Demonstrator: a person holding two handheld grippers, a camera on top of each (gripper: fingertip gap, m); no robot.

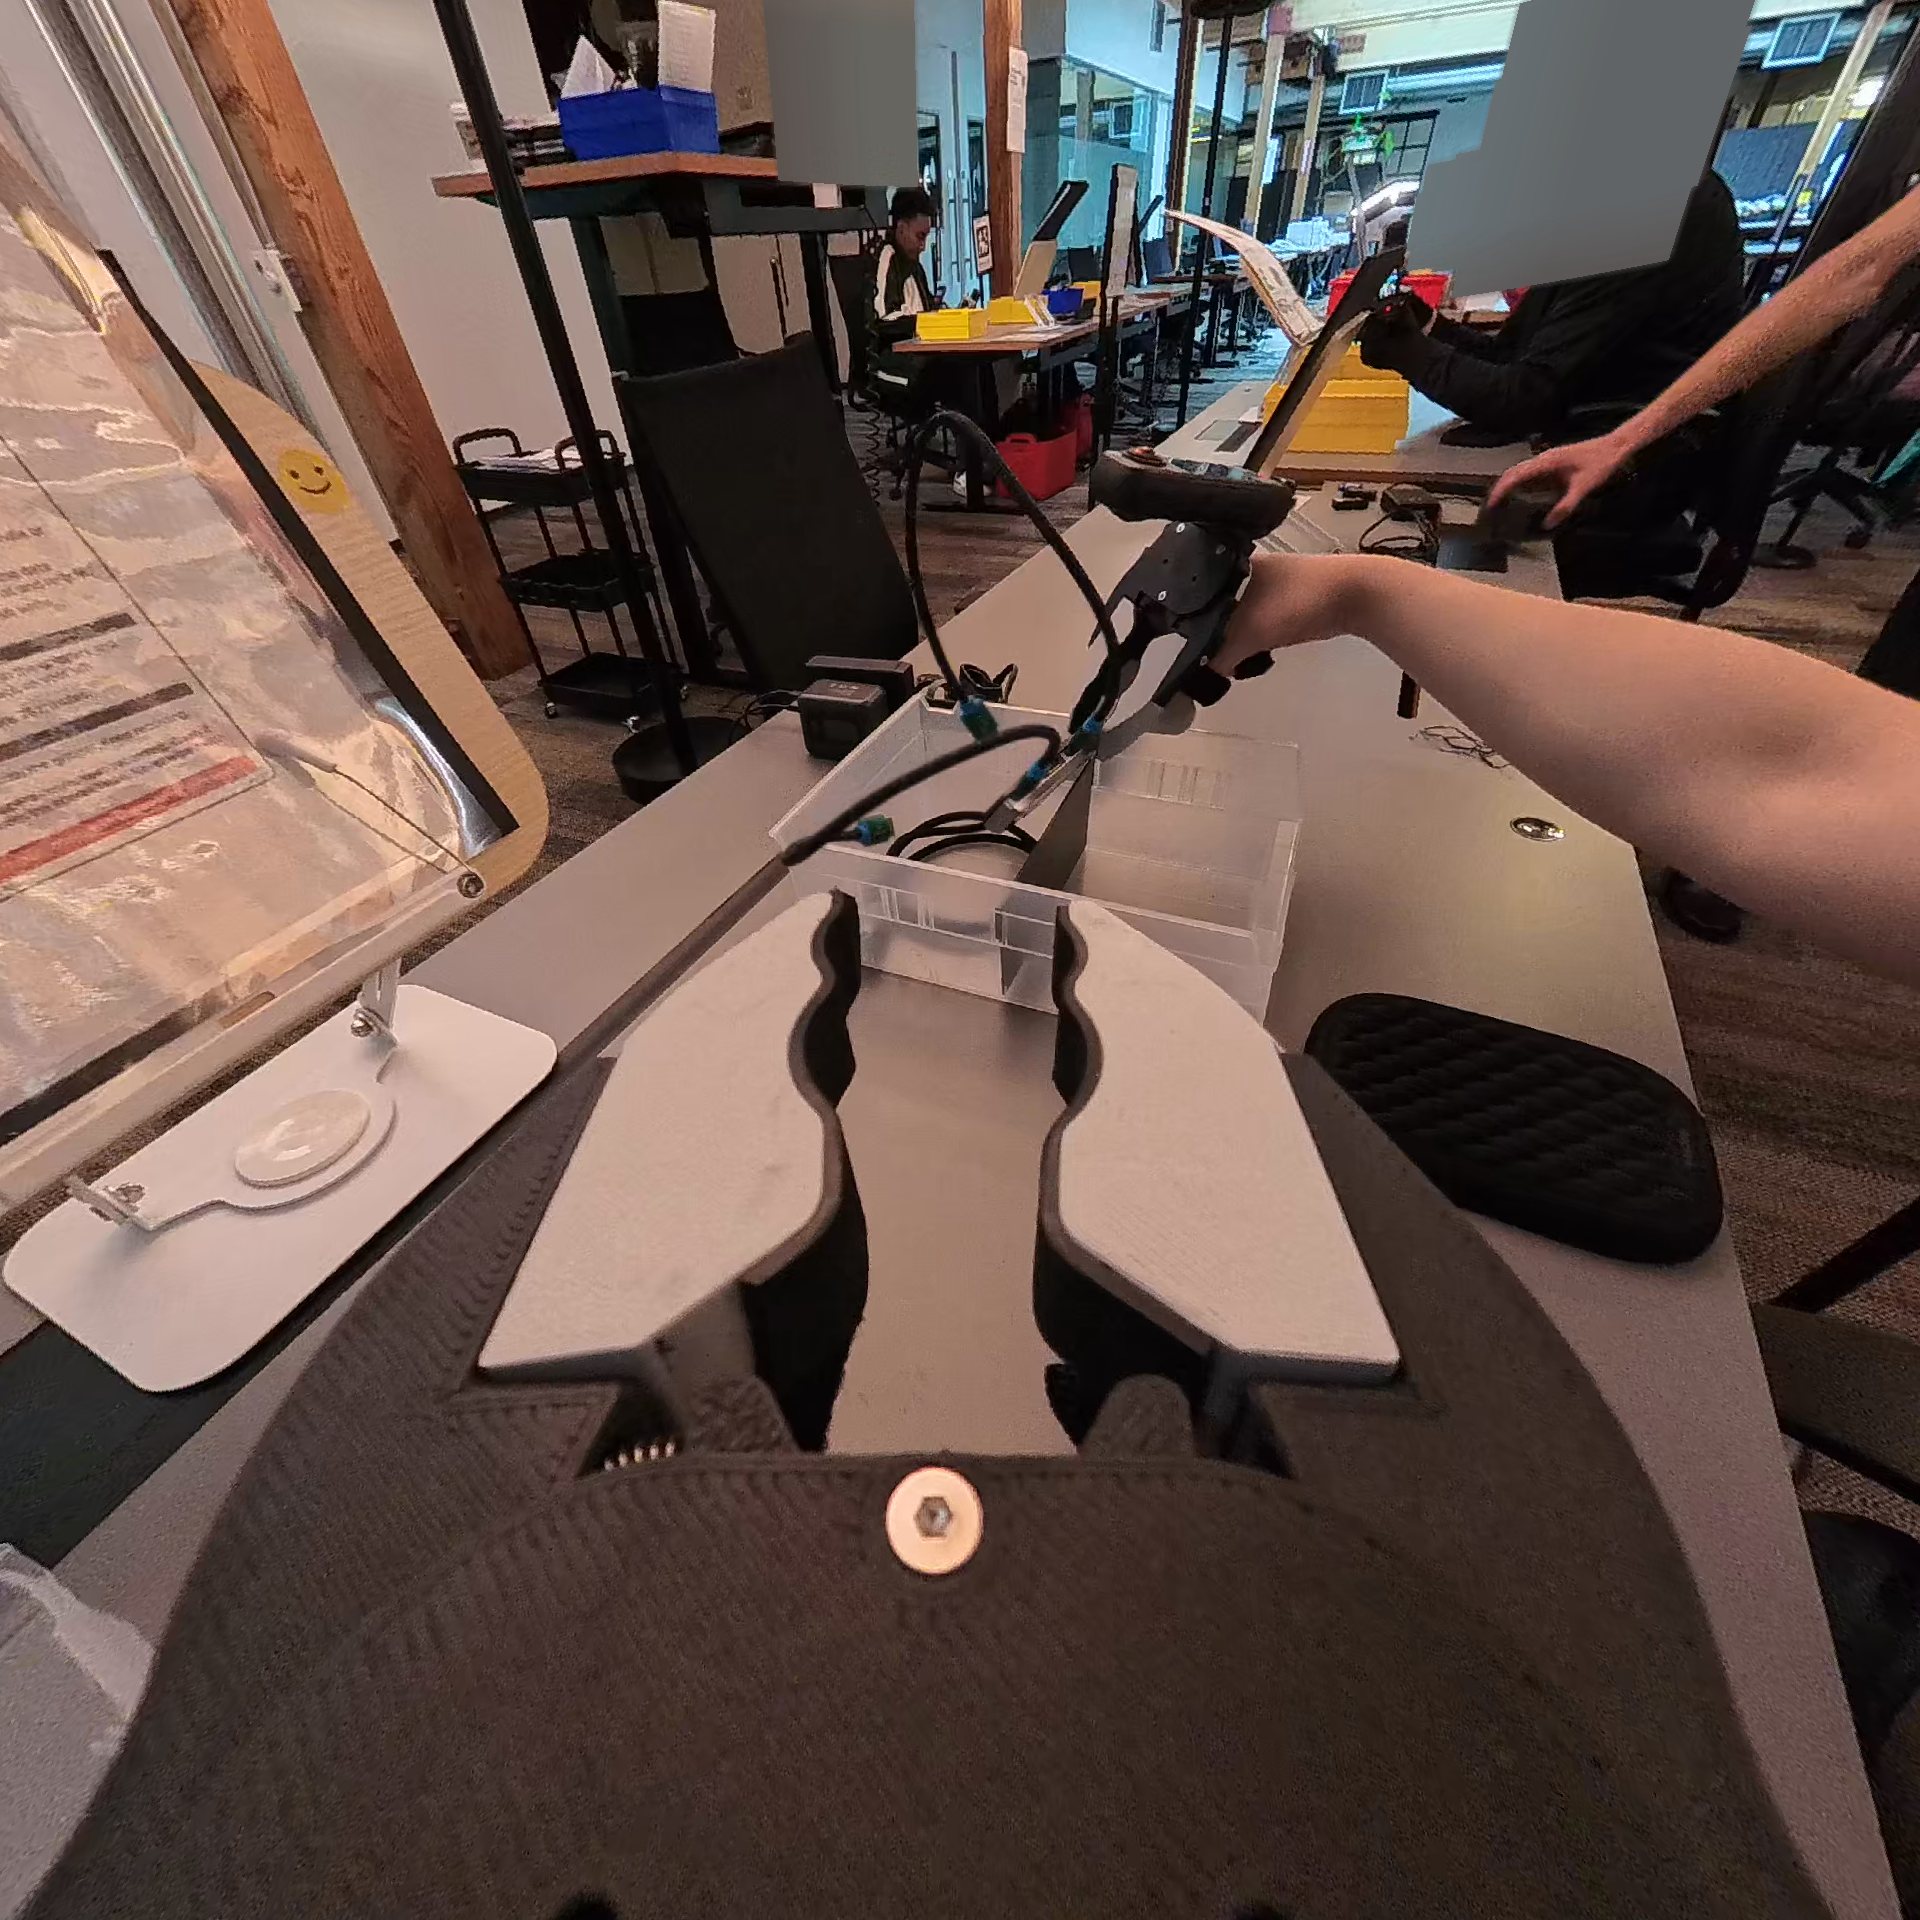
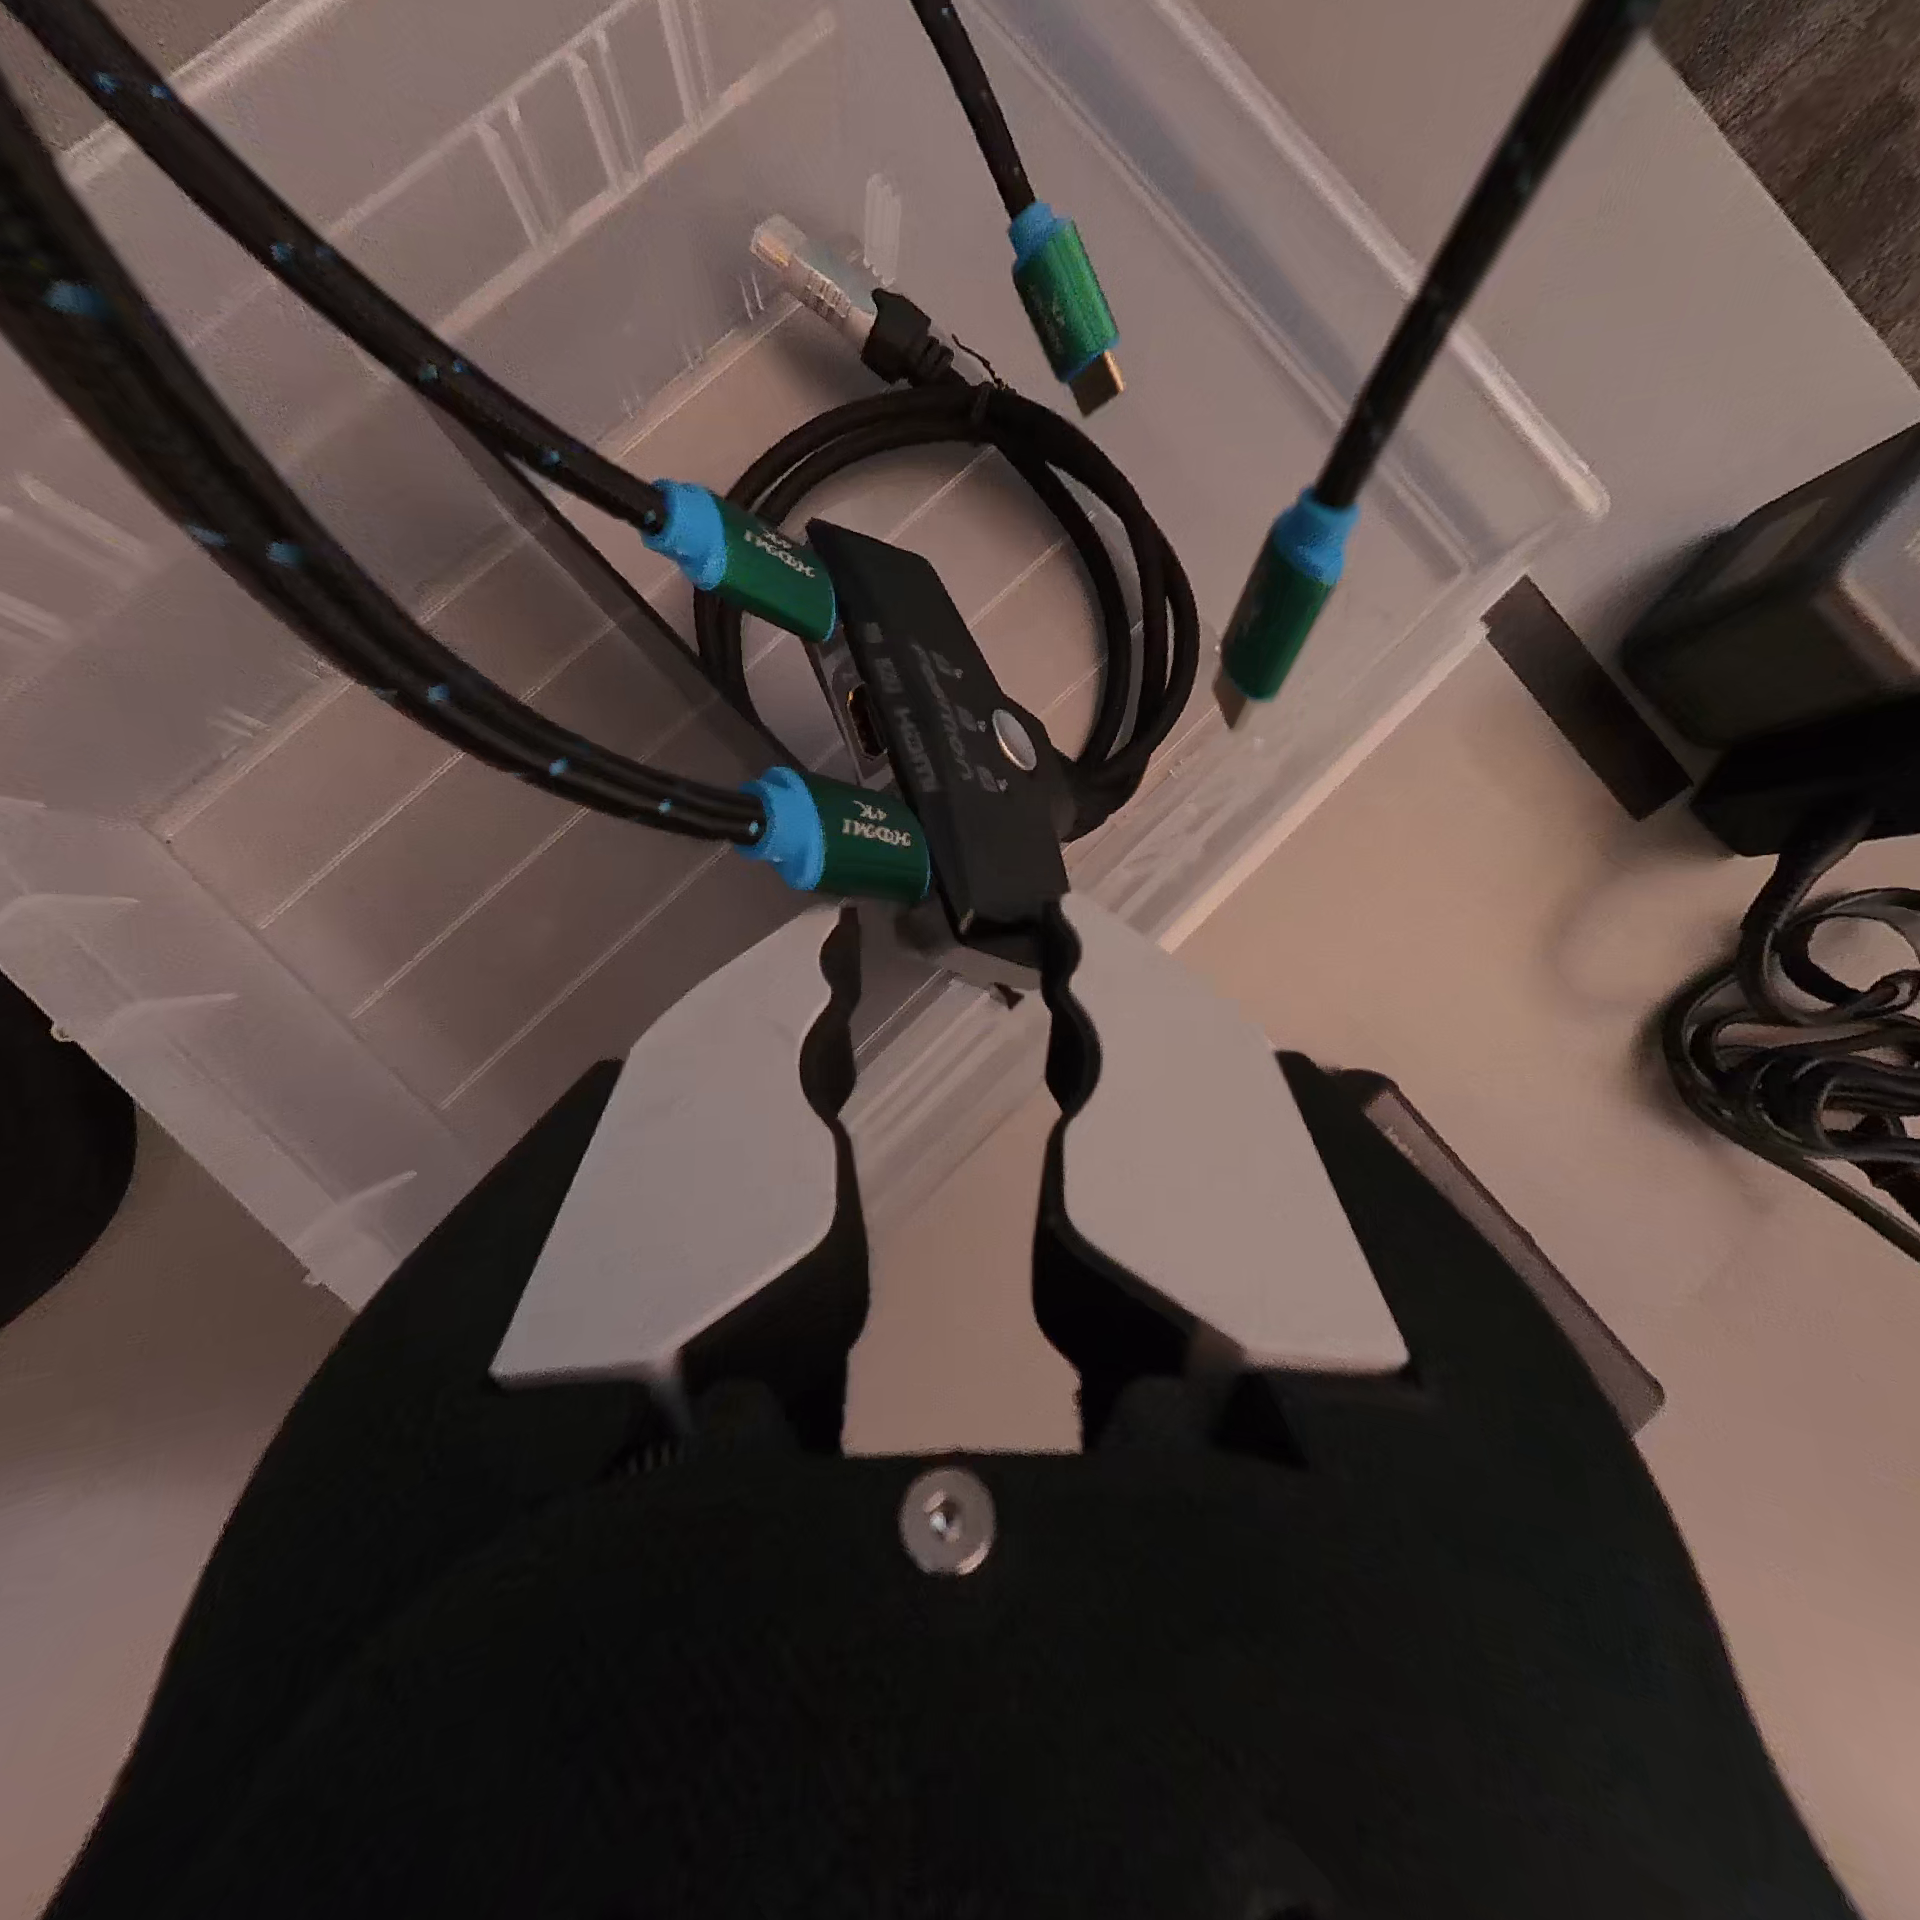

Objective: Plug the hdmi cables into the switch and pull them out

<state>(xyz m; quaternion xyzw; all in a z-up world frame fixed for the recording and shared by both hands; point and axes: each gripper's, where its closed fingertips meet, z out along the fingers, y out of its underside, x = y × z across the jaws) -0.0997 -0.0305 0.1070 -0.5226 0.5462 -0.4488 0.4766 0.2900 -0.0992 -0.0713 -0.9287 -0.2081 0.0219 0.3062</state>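
My right gripper (image 2: 951, 935) is shut on the end of a small black HDMI switch (image 2: 956, 727) and holds it over a clear plastic bin (image 2: 1507, 457). Two green-and-blue HDMI plugs, an upper one (image 2: 774, 582) and a lower one (image 2: 857, 847), sit in the switch's left side with a free port between them. Two more plugs (image 2: 1070, 301) (image 2: 1283, 613) hang loose. My left gripper (image 1: 956, 925) is open and empty, low over the table just in front of the bin (image 1: 1195, 831). In the left wrist view, the right gripper (image 1: 1091, 743) holds the switch (image 1: 1062, 831) above the bin.
A coiled black cable (image 2: 1132, 582) with a clear plug lies in the bin. A black power adapter (image 2: 1787, 644) and tangled cords (image 2: 1808, 1060) lie beside it. An acrylic sign stand (image 1: 208, 675) is on the left and a black wrist pad (image 1: 1507, 1122) on the right. People sit at desks behind.
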